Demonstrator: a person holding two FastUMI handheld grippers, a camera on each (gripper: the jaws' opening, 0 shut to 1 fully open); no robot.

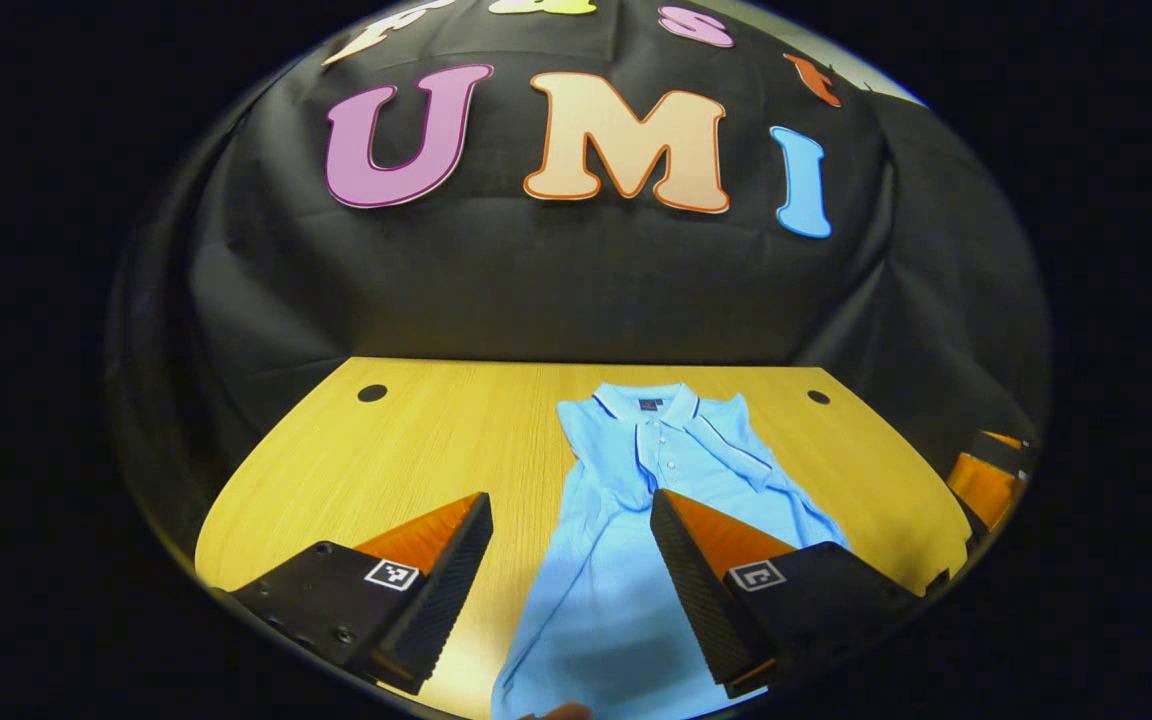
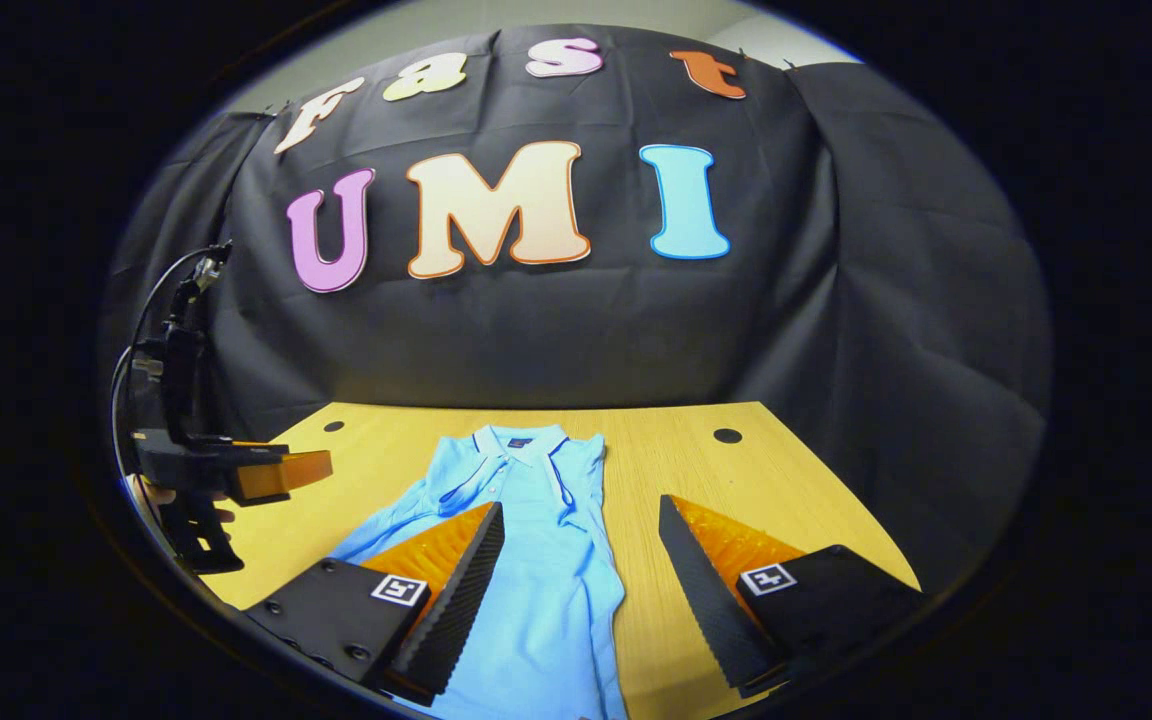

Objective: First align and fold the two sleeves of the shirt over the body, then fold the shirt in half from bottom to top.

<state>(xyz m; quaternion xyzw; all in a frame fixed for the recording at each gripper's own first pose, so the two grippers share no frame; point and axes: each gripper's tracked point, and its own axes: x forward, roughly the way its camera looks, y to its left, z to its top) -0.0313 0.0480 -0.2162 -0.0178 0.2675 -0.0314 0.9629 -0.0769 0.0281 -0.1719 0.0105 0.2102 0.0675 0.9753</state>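
Observation:
A light blue polo shirt [image 1: 626, 560] lies flat on the wooden table [image 1: 416, 450], collar toward the wall. Both sleeves seem folded in over the chest, where their dark-trimmed cuffs cross. My left gripper [image 1: 571, 535] stands open over the shirt's lower body, with nothing between its fingers. In the right gripper view the same shirt [image 2: 546, 570] runs toward me. My right gripper [image 2: 581, 545] is open above its right edge, also holding nothing. The left gripper [image 2: 236, 470] shows at the far left, held by a hand. The right gripper [image 1: 986, 480] peeks in at the right edge of the left gripper view.
Two round cable holes [image 1: 372, 393] [image 1: 818, 397] sit near the table's back corners. Black cloth closes off the back and sides. A cable rises from the left gripper's body [image 2: 181, 330]. Bare wood lies on both sides of the shirt.

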